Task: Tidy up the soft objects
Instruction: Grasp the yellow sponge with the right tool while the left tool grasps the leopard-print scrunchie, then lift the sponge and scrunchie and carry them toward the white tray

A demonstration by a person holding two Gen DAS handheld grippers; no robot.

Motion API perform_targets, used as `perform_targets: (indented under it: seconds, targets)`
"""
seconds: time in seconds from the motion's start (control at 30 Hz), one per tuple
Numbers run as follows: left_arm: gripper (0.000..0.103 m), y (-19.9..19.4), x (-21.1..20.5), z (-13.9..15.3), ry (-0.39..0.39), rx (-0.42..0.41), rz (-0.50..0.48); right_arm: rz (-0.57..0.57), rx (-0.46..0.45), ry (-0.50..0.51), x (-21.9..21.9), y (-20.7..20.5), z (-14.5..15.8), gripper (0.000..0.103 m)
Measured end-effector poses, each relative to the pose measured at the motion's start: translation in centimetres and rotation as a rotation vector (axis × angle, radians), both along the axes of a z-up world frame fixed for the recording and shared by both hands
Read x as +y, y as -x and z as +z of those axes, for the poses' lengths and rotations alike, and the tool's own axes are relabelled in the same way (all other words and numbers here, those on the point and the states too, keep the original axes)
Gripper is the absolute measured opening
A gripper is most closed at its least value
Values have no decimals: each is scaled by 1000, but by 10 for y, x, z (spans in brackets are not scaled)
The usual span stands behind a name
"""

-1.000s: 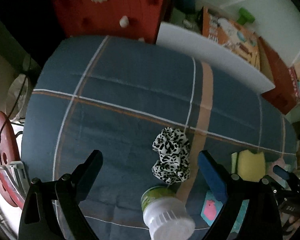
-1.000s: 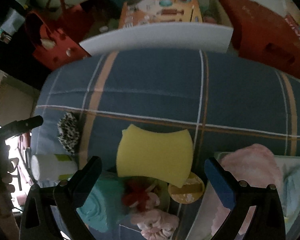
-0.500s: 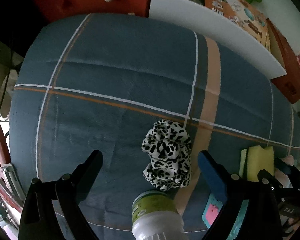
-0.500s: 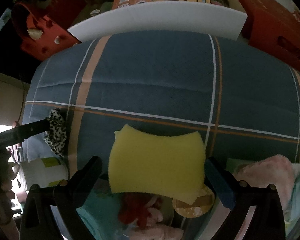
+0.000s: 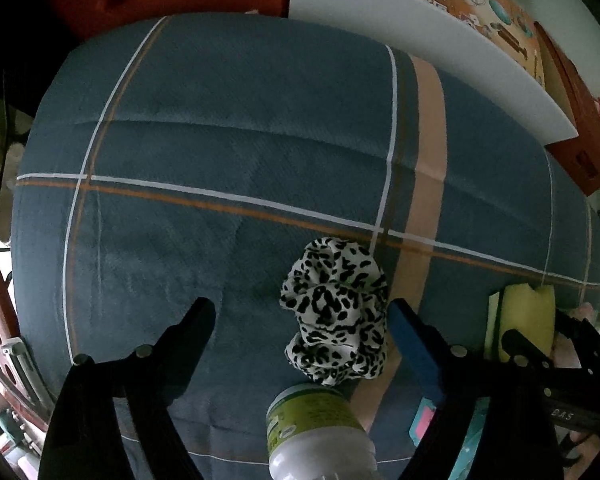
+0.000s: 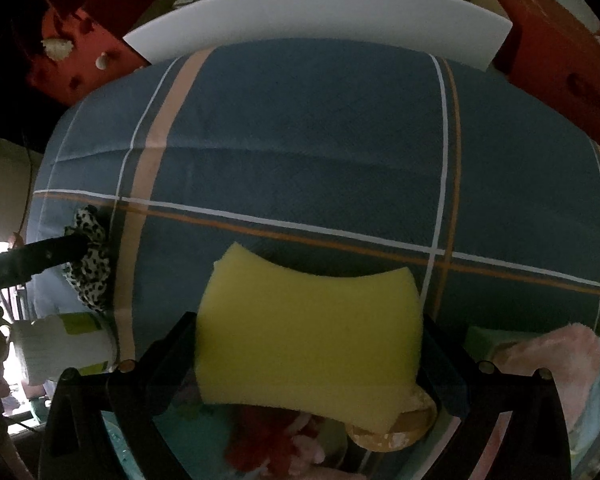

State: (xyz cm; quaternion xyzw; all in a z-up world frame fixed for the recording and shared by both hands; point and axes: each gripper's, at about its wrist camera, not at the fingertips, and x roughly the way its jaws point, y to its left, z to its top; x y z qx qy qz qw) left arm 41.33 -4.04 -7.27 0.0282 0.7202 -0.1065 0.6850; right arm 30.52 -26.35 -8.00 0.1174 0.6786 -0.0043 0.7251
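Left claw [image 5: 300,312]: jaws apart and just been closing, straddling bare blue plaid cloth [image 5: 228,152] on the bench, with the black-and-white leopard-print fabric scrunchie [image 5: 336,316] lying at the right side of the gap, against the blue-padded right finger [image 5: 414,344]. The left finger [image 5: 188,340] is well clear of it. Risk: an off-centre closure pushes the scrunchie sideways, or pinches only one ruffle, which may slip out on lifting. The white plastic bottle with green label [image 5: 316,428] lies just near of the scrunchie; it could be knocked and roll.

Right claw [image 6: 308,344]: jaws apart around the yellow waisted foam sponge [image 6: 308,332], which fills the gap; whether the pads press on it cannot be told. Risk: foam compresses and buckles under hard closure. The sponge overlaps a tan round disc [image 6: 400,424] and red-and-pink soft items [image 6: 276,444] on its near side; these may be dragged along.
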Motion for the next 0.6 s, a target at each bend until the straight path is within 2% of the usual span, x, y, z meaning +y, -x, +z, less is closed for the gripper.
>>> perform_targets:
  seconds: [0.03, 0.17, 0.23, 0.3, 0.6]
  targets:
    - [69, -1, -1, -1, 9, 11, -6, 5, -4, 4, 1, 0, 0, 103]
    - [61, -4, -8, -7, 35, 38, -7, 14, -17, 13, 5, 0, 3, 102]
    - [49, -6, -11, -9, 48, 44, -4, 18, -21, 16, 6, 0, 5, 101]
    - [43, -7, -12, -7, 61, 44, -6, 21, -25, 13, 8, 0, 7, 101]
    - [36, 0, -14, 2, 71, 19, -2, -2, -30, -9, 3, 4, 8, 99]
